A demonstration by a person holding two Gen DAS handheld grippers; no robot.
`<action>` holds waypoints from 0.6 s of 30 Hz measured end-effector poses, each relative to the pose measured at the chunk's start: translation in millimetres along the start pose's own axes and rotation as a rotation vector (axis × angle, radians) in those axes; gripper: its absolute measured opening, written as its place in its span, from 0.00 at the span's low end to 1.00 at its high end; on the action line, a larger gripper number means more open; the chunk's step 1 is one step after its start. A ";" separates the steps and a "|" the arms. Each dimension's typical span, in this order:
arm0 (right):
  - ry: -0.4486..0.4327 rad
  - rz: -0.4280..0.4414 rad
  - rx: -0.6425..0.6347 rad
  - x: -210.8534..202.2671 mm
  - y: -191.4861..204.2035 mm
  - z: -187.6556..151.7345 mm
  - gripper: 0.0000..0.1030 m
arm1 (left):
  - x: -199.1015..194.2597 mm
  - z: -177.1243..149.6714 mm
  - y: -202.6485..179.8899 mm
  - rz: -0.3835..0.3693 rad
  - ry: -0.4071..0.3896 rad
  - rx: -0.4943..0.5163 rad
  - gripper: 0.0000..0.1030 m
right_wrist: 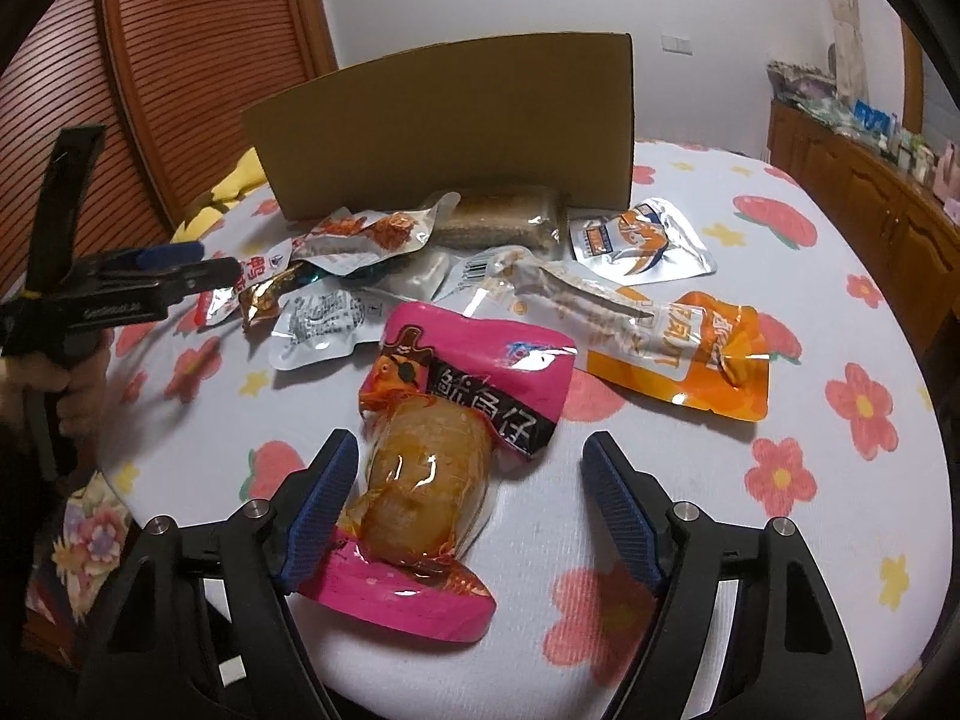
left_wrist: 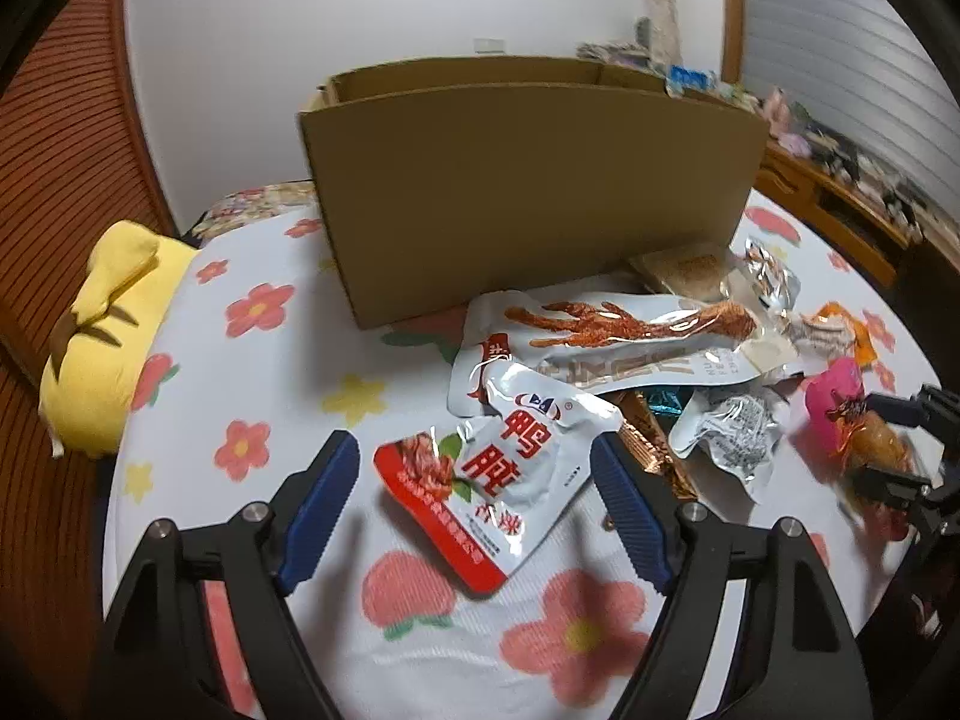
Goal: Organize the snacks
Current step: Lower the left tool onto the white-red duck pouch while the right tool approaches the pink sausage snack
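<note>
Loosely, pink squid packet (right_wrist: 444, 450) between right claw (right_wrist: 468, 498) fingers, touching left finger

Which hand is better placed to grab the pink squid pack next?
Right. The right gripper already straddles the pink squid pack, jaws open either side of it. The left gripper is over the red and white duck snack pack further left, with other packets between it and the pink one.

The cardboard box (right_wrist: 456, 120) hides its inside (only outer wall shows); shelf clutter (right_wrist: 870, 120) blurs.
</note>
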State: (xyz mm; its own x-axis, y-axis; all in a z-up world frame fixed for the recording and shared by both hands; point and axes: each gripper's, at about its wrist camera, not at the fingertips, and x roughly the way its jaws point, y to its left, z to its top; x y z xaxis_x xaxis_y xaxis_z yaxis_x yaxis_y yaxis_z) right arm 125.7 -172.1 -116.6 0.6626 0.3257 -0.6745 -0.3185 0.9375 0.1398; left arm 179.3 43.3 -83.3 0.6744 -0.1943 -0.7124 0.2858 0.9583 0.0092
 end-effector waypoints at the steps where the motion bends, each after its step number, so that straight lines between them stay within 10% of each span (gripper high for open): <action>1: -0.001 -0.001 -0.002 0.0 0.8 -0.6 0.77 | 2.9 2.0 -0.4 -0.002 0.007 0.016 0.78; 18: -0.018 -0.013 -0.030 1.6 3.4 -3.7 0.77 | 22.7 -6.1 6.8 -0.066 0.109 0.041 0.68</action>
State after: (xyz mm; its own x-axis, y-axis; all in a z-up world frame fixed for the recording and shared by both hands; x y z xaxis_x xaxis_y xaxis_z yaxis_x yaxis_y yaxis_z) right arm 123.1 -168.8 -119.8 0.6786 0.3155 -0.6633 -0.3296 0.9378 0.1089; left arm 192.3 46.7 -103.7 0.5757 -0.2303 -0.7846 0.3558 0.9345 -0.0132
